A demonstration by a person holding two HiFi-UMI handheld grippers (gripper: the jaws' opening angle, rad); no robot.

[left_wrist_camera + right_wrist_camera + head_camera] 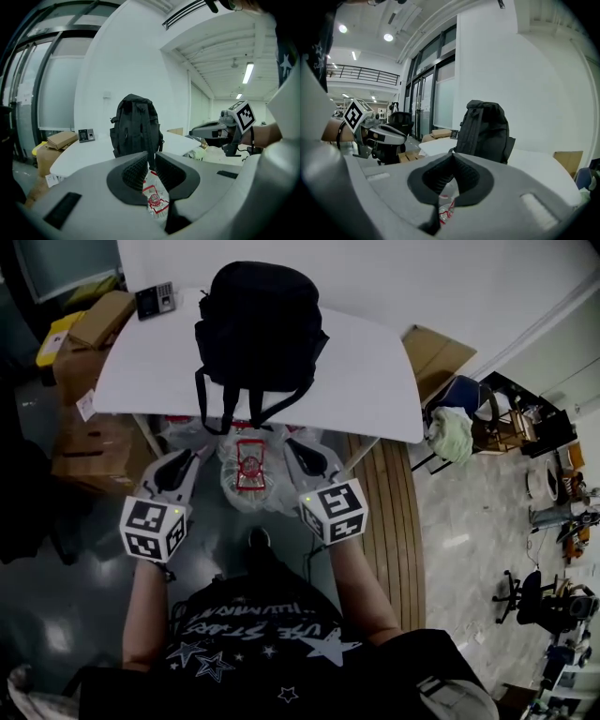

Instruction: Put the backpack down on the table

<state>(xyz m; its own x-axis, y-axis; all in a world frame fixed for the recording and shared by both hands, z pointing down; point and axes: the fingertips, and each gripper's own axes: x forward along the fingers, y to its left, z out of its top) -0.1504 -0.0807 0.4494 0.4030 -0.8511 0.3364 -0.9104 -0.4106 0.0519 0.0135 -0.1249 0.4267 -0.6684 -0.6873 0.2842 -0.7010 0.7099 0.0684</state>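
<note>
- The left gripper (pixel 199 456) is shut and empty. Its view shows the ribbed pads drawn together with only a sliver between them and nothing caught there.
- The right gripper (pixel 292 446) is also shut and empty, and its pads meet at the tips.
- A person holds both grippers side by side with a gap between them. Both point forward and slightly down. The marker cube (pixel 152 526) on the left one and the marker cube (pixel 335 510) on the right one sit nearest the person.
- The black backpack (pixel 258 324) stands upright on the white table (pixel 370 381). It is straight ahead of both grippers and apart from them, and neither touches it.
- From the left gripper, the backpack sits ahead and a little to the right. From the right gripper, it sits ahead and a little to the left.
- Two dark straps (pixel 230 399) hang from the backpack over the table edge nearest the grippers. They end just beyond the jaw tips.
- A clear plastic bag (pixel 248 474) holding bottles with red labels lies between and below the two grippers, under the near table edge.
- A small keypad device (pixel 155 299) lies on the table, ahead and to the left of the left gripper, beside the backpack.
- Cardboard boxes (pixel 94 320) are stacked to the left of the left gripper, off the table.
</note>
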